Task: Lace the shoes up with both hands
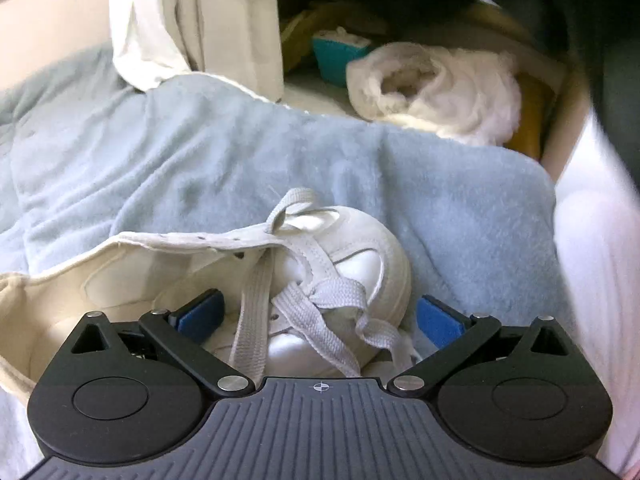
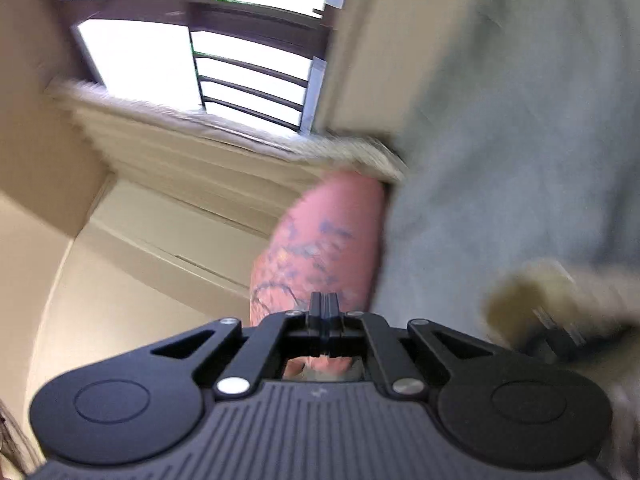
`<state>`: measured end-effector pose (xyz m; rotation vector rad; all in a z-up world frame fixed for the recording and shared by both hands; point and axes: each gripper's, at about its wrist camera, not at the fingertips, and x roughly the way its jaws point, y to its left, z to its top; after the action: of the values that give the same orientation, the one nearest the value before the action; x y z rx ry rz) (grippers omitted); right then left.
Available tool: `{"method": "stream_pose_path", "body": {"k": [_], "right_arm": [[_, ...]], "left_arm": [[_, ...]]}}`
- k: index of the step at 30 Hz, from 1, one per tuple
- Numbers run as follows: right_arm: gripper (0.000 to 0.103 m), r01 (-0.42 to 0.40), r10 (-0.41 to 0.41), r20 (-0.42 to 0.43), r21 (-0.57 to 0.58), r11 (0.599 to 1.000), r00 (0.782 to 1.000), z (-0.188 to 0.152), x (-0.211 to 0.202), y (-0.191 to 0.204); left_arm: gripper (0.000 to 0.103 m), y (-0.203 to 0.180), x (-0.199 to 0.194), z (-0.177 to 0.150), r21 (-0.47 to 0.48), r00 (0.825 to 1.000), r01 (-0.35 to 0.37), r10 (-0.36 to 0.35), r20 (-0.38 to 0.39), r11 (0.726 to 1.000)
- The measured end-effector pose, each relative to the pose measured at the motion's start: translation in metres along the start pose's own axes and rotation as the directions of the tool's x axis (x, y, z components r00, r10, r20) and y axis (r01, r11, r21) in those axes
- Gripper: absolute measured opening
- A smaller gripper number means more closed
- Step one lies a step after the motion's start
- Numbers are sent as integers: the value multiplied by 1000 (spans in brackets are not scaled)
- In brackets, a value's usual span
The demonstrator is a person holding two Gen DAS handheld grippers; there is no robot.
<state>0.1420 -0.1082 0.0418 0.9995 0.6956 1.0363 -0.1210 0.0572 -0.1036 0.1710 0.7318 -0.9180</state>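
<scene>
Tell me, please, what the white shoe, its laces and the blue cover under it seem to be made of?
White shoe: smooth leather or imitation leather, slightly glossy at the toe; which of the two is unclear. Laces: flat woven textile with a visible ribbed weave, matte, probably cotton or polyester. Blue cover: soft fleece or plush, with a fuzzy matte nap and gentle folds.

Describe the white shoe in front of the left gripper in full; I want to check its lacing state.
The white shoe is a low sneaker with a smooth, leather-like toe cap, lying on a light blue fleecy blanket. Its flat white woven laces hang loose and tangled across the tongue, untied; one eyelet flap is splayed outward, several holes showing empty. The left gripper stands open, its blue pads either side of the laces, gripping nothing. The heel is hidden behind the gripper body.
</scene>
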Motion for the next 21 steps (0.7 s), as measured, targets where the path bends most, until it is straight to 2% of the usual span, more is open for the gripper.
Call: {"method": "stream_pose_path", "body": {"k": [4,6,8,9,10,11,13,15,16,18,21], "right_arm": [[0,78,-74,70,-50,996,995,20,-27,12],[1,166,-156,112,-94,982,981,21,-52,17],[6,290,-265,157,-169,942,951,16,-74,23],[14,353,-319,183,-197,915,930,11,-84,26],[18,405,-365,204,-212,889,908,4,-93,26],[18,441,-398,218,-213,872,891,-2,-103,24],[21,476,-429,253,-166,864,867,-13,-117,13],[22,500,-451,298,-111,859,841,-24,-130,-5],[23,510,-462,308,-94,855,831,-28,-133,-15],[24,530,-485,324,-62,845,812,-36,-139,-36],[24,584,-543,283,-82,808,791,-46,-143,-50]], "left_arm": [[103,-6,-18,-22,-42,999,13,-12,37,999],[103,-8,-27,-33,-62,998,19,-15,56,998],[103,-11,-37,-43,-82,997,25,-19,75,996],[103,-12,-42,-49,-92,996,28,-20,84,995],[103,-14,-47,-54,-102,995,31,-22,94,994],[103,-15,-52,-59,-112,994,35,-23,103,993],[102,-17,-61,-69,-132,992,40,-24,121,990],[88,-17,-54,-73,-128,994,-8,23,110,992],[63,-18,-49,-77,-113,993,-61,71,90,992],[66,-20,-54,-86,-115,993,-79,88,75,990],[63,-25,-62,-92,-121,992,-97,105,63,988]]}}
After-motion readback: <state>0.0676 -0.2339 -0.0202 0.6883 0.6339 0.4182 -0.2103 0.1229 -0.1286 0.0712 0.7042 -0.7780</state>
